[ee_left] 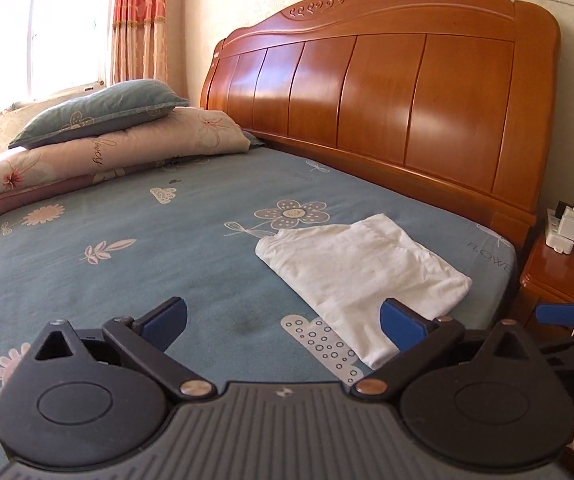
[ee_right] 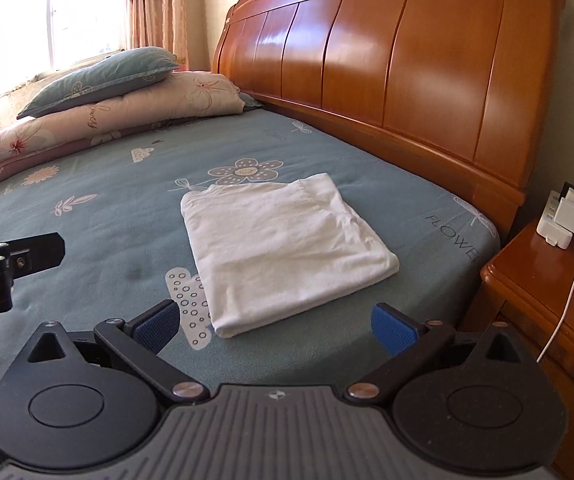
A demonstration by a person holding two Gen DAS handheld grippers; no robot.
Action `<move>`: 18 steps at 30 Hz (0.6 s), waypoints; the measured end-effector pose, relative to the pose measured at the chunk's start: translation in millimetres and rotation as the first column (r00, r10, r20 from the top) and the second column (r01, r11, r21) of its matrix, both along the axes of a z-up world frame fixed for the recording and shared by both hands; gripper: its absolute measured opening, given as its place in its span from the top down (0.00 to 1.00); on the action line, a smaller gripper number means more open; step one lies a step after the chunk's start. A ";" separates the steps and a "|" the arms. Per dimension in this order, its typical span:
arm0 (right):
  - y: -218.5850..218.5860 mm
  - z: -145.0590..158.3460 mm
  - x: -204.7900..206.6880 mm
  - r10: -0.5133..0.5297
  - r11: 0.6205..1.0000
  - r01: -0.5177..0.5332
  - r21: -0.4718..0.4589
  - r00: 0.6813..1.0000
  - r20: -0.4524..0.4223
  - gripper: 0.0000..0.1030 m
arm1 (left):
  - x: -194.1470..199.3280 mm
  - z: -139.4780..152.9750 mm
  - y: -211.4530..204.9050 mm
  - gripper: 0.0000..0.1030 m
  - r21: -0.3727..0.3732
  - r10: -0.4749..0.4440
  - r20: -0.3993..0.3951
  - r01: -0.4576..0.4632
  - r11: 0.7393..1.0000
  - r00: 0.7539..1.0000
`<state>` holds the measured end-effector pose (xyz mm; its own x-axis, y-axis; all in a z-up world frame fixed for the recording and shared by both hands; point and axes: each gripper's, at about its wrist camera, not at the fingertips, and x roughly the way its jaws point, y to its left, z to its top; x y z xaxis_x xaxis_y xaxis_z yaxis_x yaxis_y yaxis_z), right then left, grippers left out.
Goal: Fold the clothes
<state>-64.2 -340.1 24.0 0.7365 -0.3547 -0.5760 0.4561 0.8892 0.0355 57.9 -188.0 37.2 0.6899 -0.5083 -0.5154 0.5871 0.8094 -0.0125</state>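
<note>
Left gripper (ee_left: 283,322) and right gripper (ee_right: 275,322), fingers spread and empty, hover above the bed (ee_right: 87,240) just short of the folded white garment (ee_right: 283,244). The garment lies flat on the sheet near the nightstand-side edge; beyond it, the headboard (ee_right: 367,52) and stacked pillows (ee_right: 99,96).

Folded white cloth (ee_left: 361,270) lying flat on blue sheet (ee_left: 147,248); left gripper (ee_left: 283,320) spread wide, empty, just short of it.

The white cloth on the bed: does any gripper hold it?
No. The white cloth lies folded; left gripper and right gripper are open, empty.
</note>
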 end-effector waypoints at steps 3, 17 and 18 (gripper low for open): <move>11.2 -3.5 -9.5 0.021 0.999 -0.021 -0.027 1.000 0.000 0.00 | 1.4 -6.1 -1.5 0.01 0.028 -0.019 -0.054 0.021 0.999 0.998; 2.9 -7.4 -26.6 -0.008 1.000 0.008 -0.005 1.000 0.024 0.00 | -9.0 -24.8 -2.5 0.01 0.097 0.019 -0.126 -0.007 0.995 0.992; 2.5 -7.4 -27.0 -0.009 1.000 0.009 -0.005 1.000 0.024 0.00 | -9.7 -26.2 -3.5 0.01 0.104 0.022 -0.129 -0.008 0.994 0.991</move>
